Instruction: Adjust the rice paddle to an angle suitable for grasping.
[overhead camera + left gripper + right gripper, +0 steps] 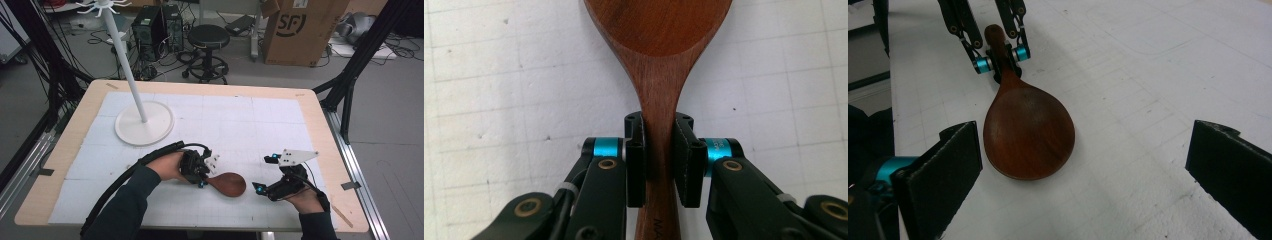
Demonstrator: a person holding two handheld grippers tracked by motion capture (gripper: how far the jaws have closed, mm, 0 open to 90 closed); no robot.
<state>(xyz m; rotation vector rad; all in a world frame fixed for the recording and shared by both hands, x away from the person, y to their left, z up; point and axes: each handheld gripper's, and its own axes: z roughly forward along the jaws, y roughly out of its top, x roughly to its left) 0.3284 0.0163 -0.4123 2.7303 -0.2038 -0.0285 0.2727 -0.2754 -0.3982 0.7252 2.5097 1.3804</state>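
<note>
At the near edge of the worktop (pixel 320 125), the right gripper (pixel 265 174) is held released, its jaws spread wide and aimed at the bowl of a wooden spoon (pixel 227 184) just beside it, with nothing between them. The spoon's handle is grasped by the left gripper (pixel 202 172), the two pads being pressed against the narrow neck just below the bowl, as is seen in the left gripper view. The step in hand is judged to be the pick-up of the spoon, whose bowl lies on the white gridded mat (pixel 240 120). A lift clear of the mat is called for next, with the grip kept firm. The spoon is dark reddish-brown, with a smooth broad oval bowl. Farther off, a white hanging stand (pixel 145 122) is set, well apart.
</note>
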